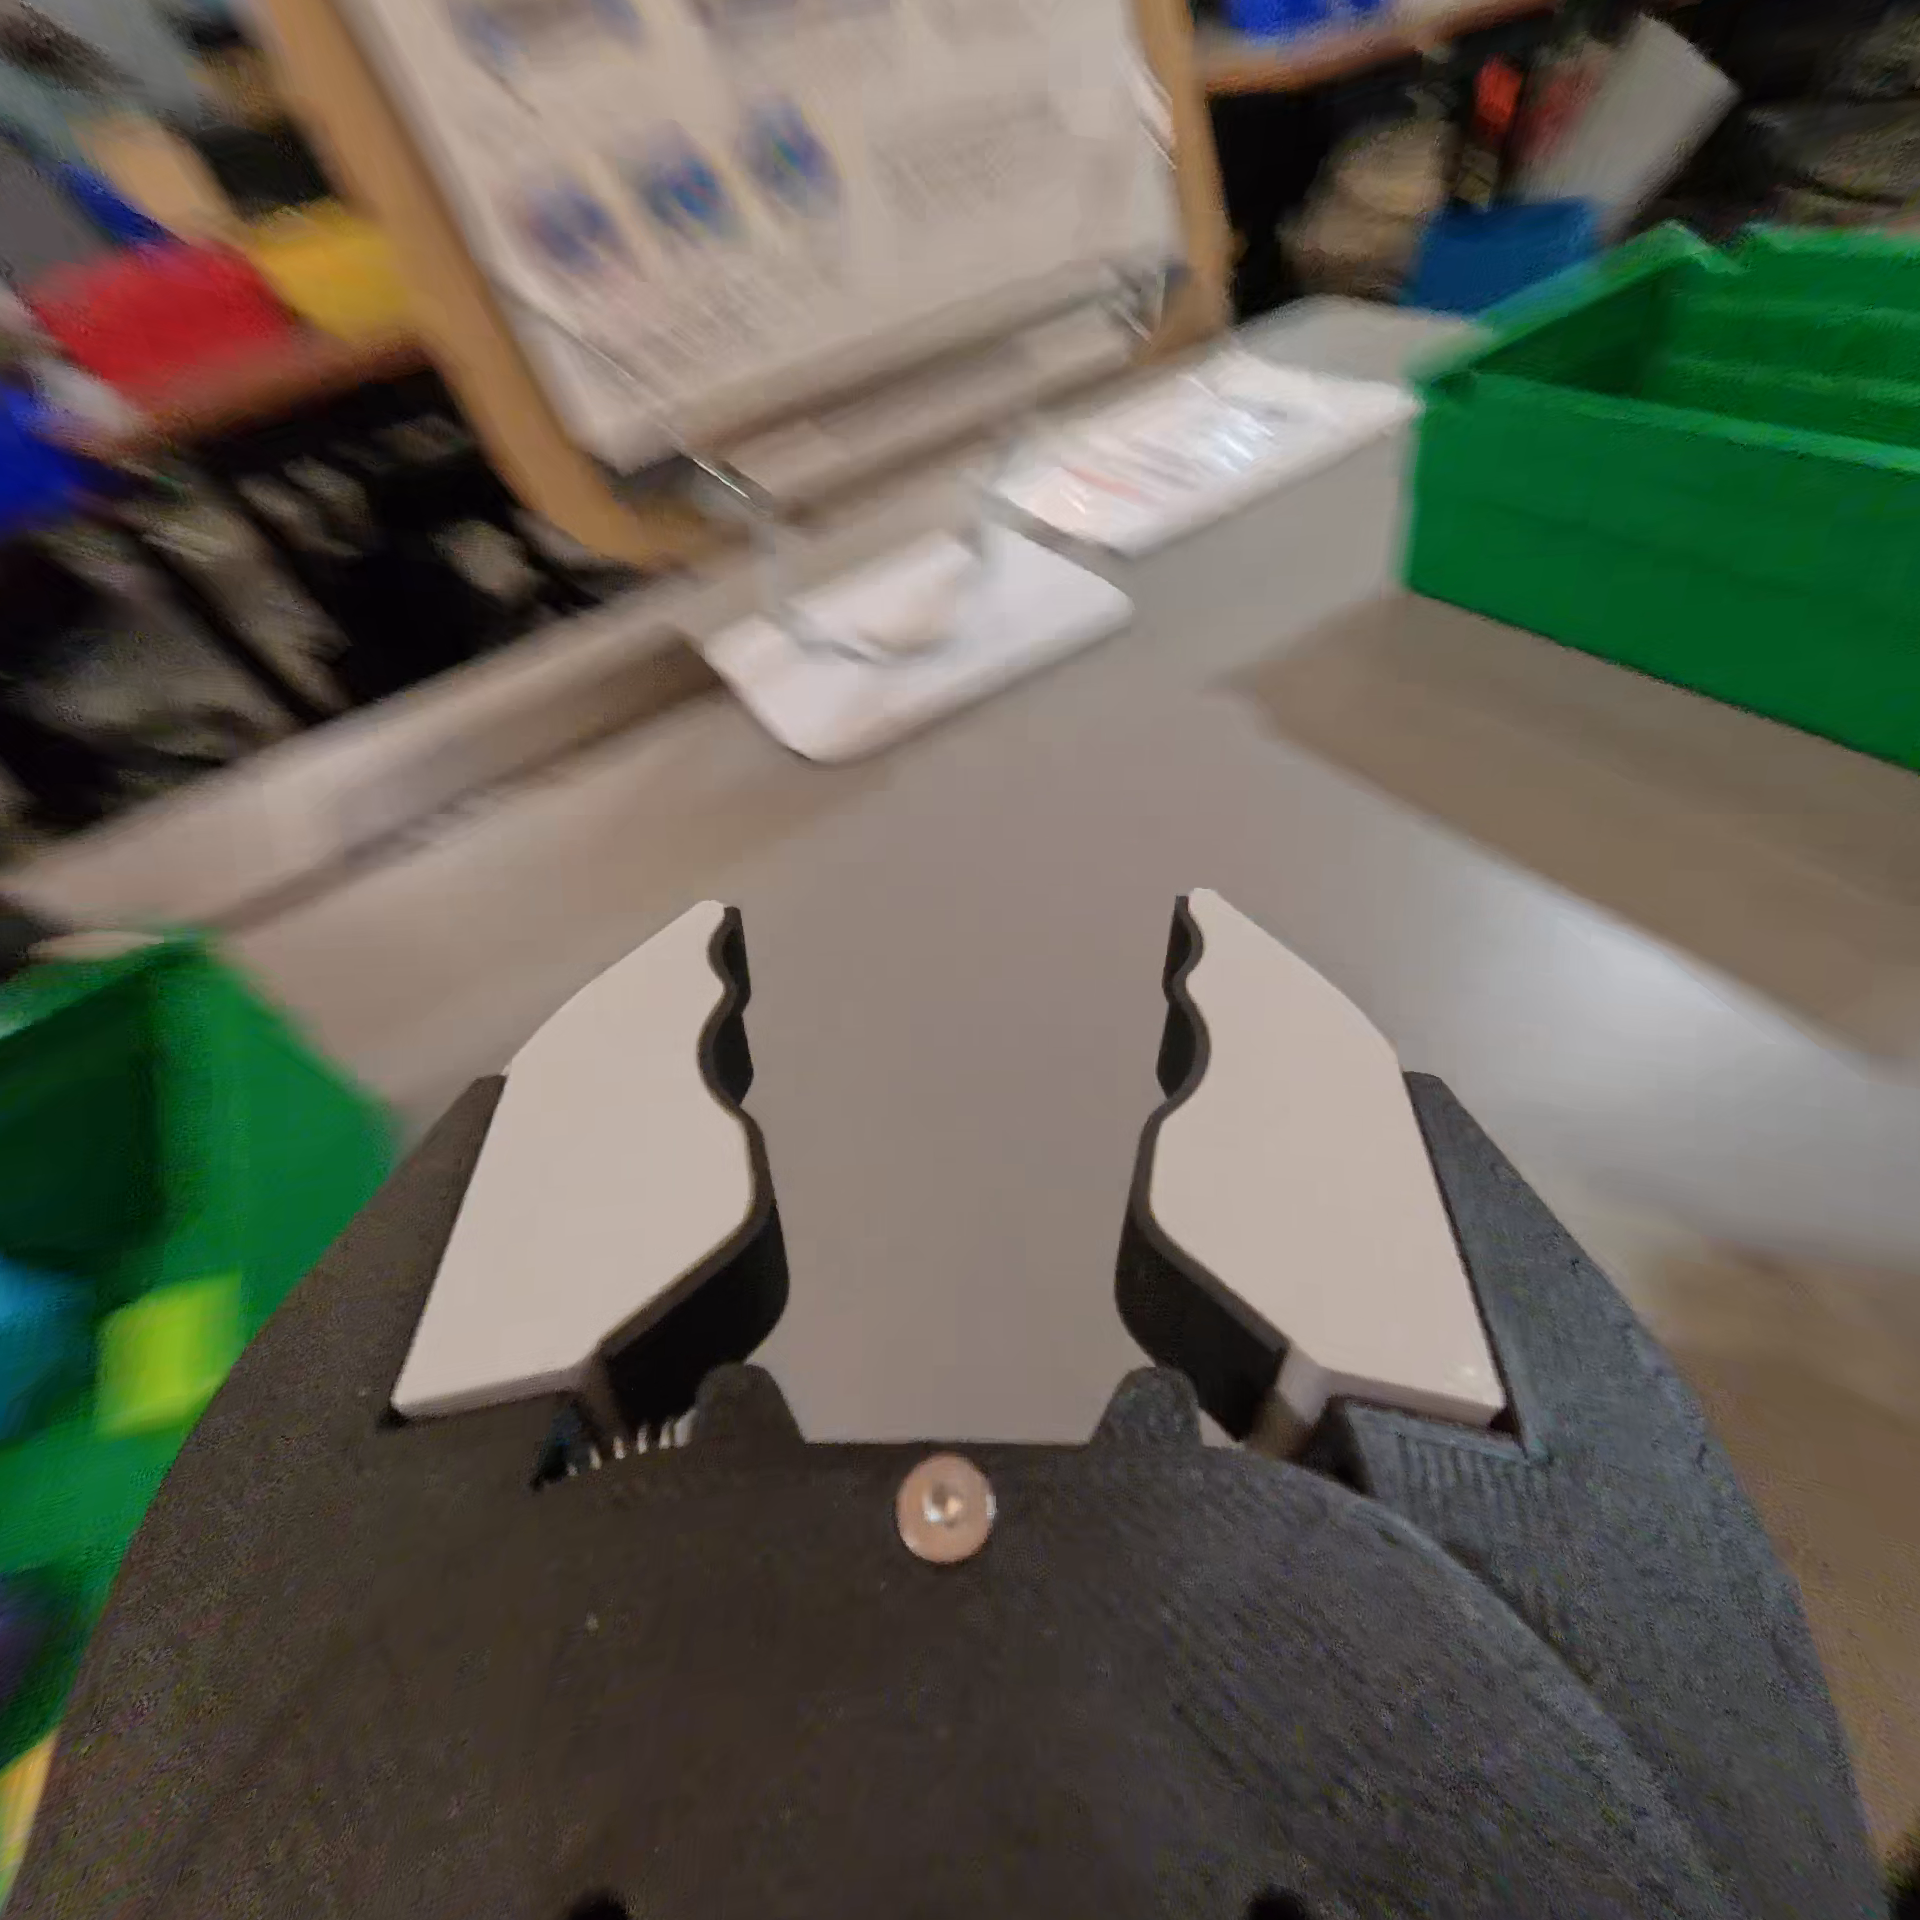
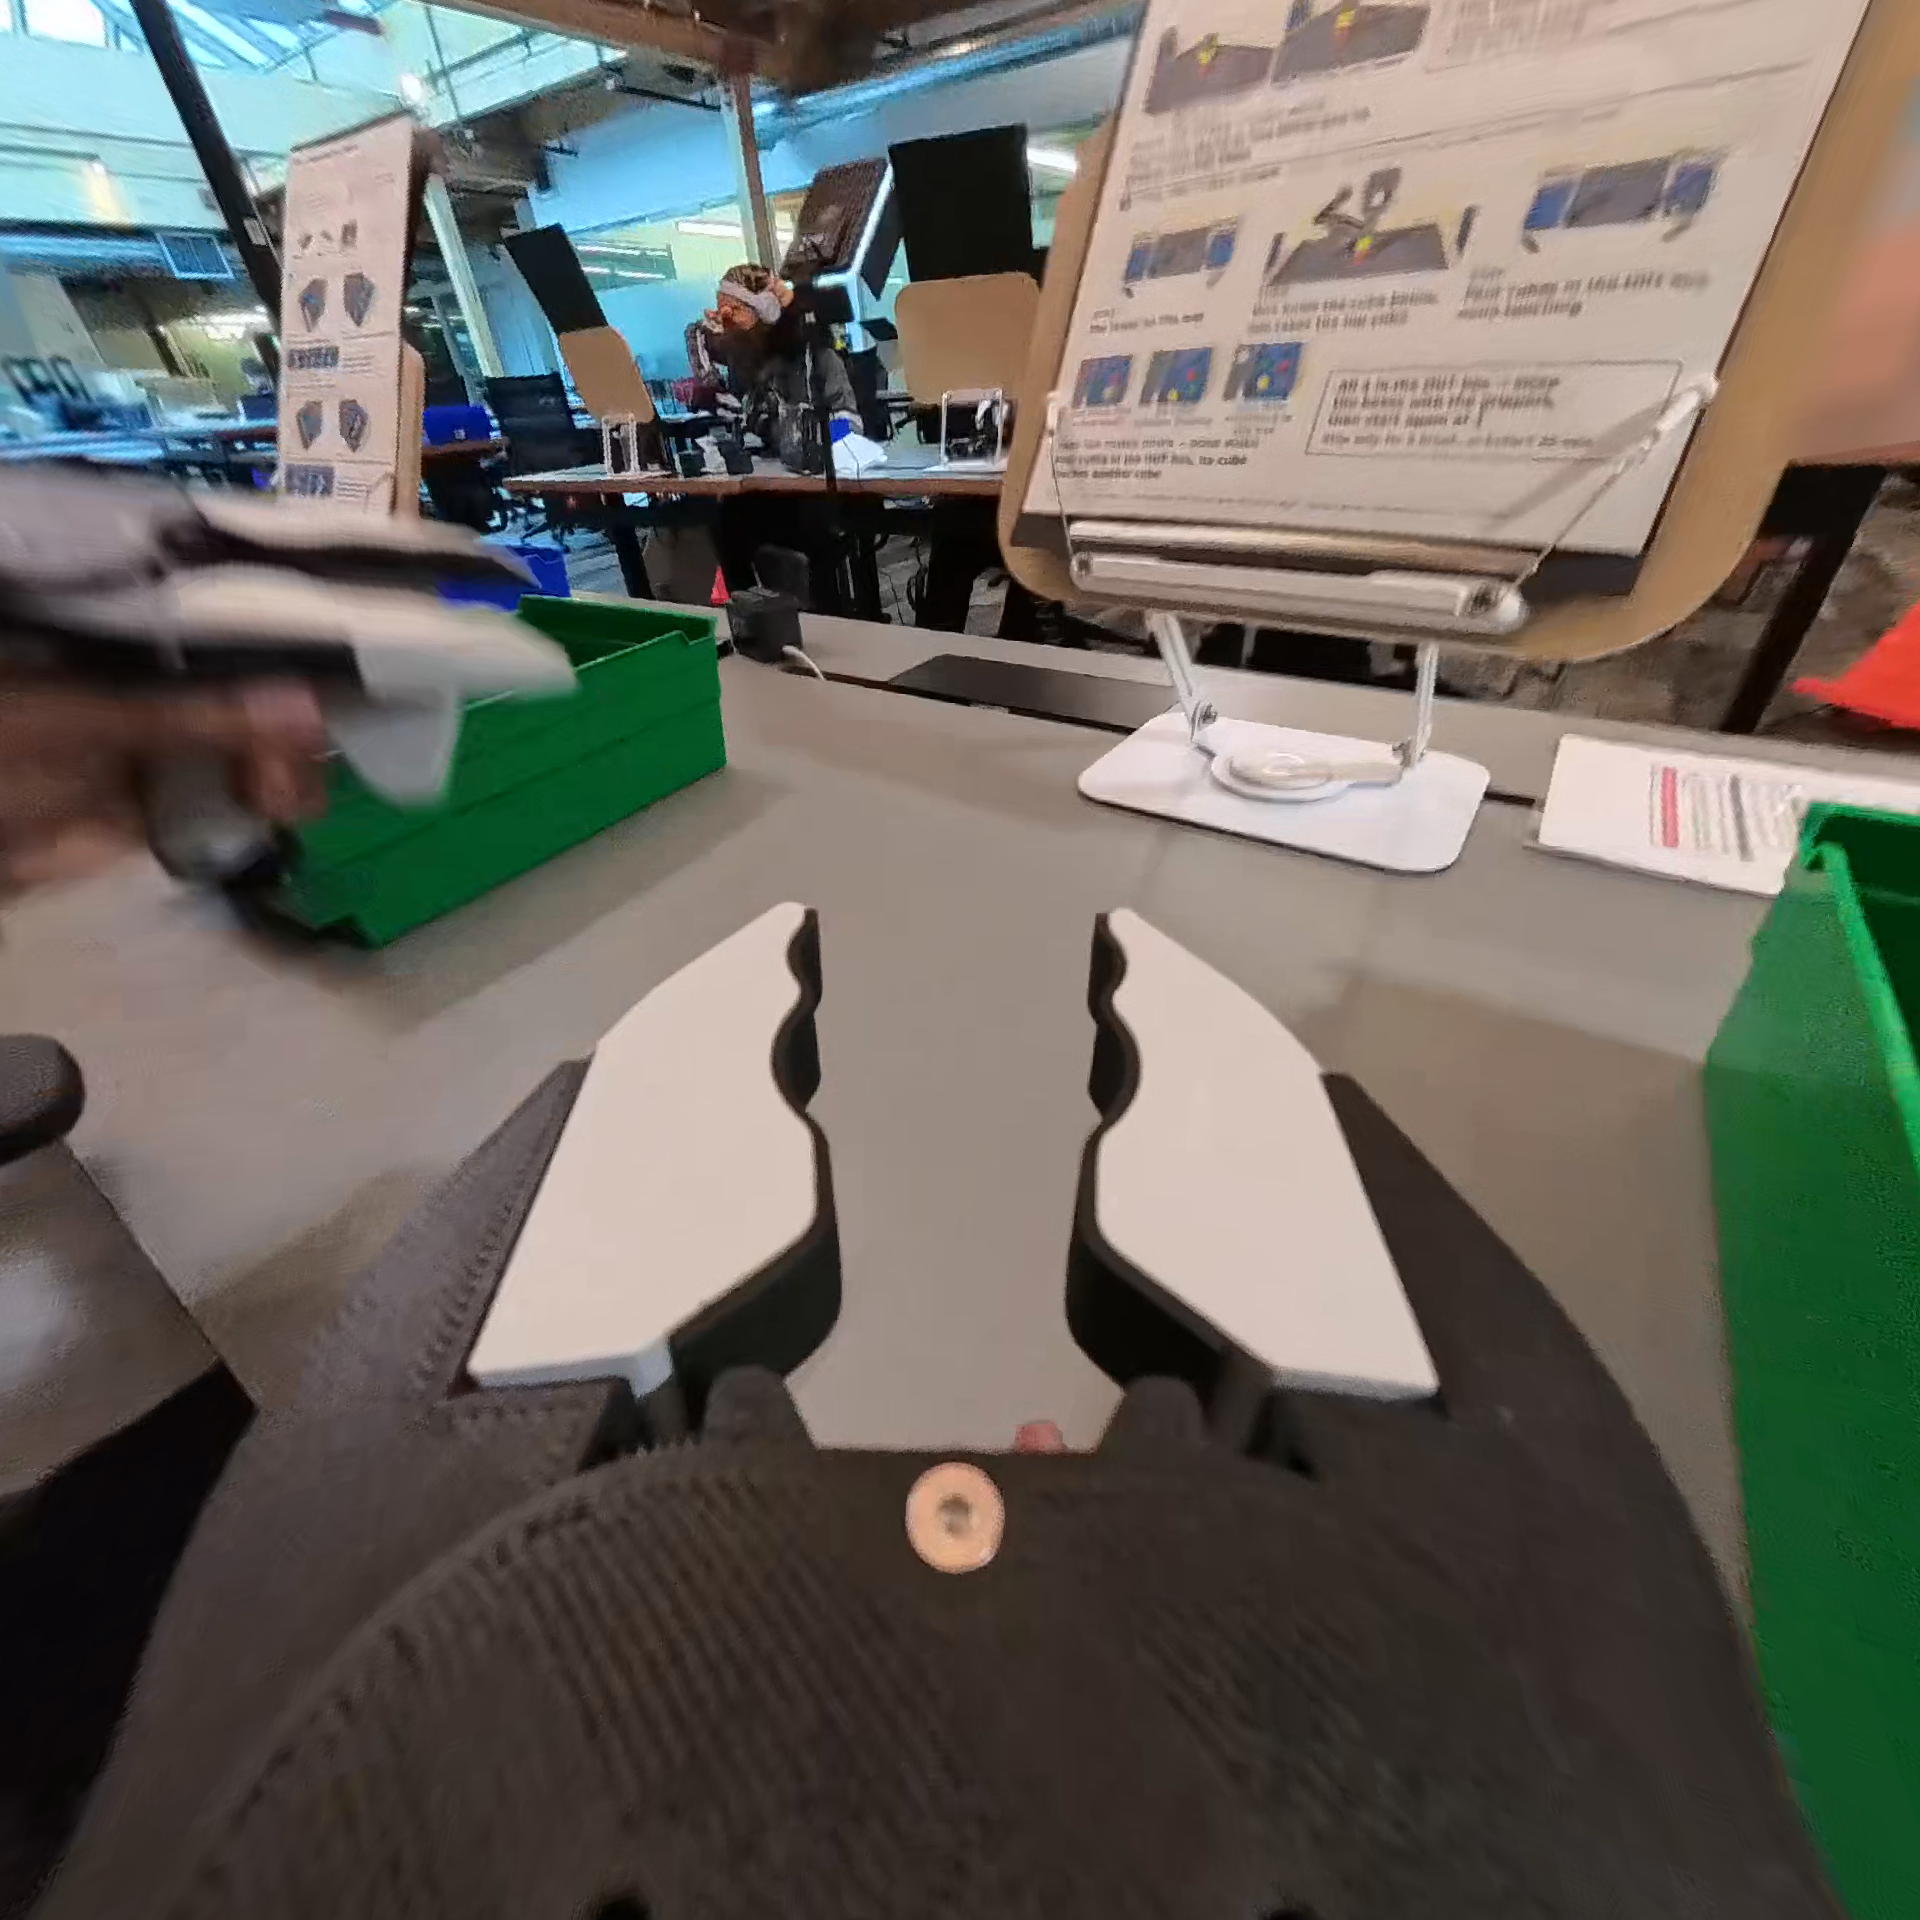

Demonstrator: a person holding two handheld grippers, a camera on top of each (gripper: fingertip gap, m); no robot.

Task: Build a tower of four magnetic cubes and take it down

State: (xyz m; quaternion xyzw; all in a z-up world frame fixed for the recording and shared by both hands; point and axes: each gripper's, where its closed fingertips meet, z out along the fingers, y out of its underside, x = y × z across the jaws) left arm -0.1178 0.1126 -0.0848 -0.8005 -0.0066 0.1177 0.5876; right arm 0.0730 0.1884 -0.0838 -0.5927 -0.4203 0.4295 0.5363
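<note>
The left gripper (image 1: 958,997) hangs above the bare middle of the grey tabletop (image 1: 935,831), its jaws spread wide with nothing between them. Its whole view is smeared with blur, so what sits around it is hard to read. The right gripper (image 2: 954,997) is over the same bare stretch, jaws parted about as far and likewise empty; neither touches anything.

Just beyond both, at the tabletop's far edge, a white-based stand (image 2: 1288,795) carries a tilted instruction sheet (image 2: 1382,260). A white card (image 2: 1683,816) lies to its right. 1 green bin (image 2: 582,748) sits toward the tabletop's left edge and another green bin (image 2: 1829,1195) at the right edge, close beside the right gripper. In the right wrist view the left gripper shows blurred in front of the left bin.

As a judgement, the blur suggests quick movement, and a fast sweep could knock the left bin's rim or clip the stand's thin legs and tip the sheet. The right gripper could scrape the near bin wall.
</note>
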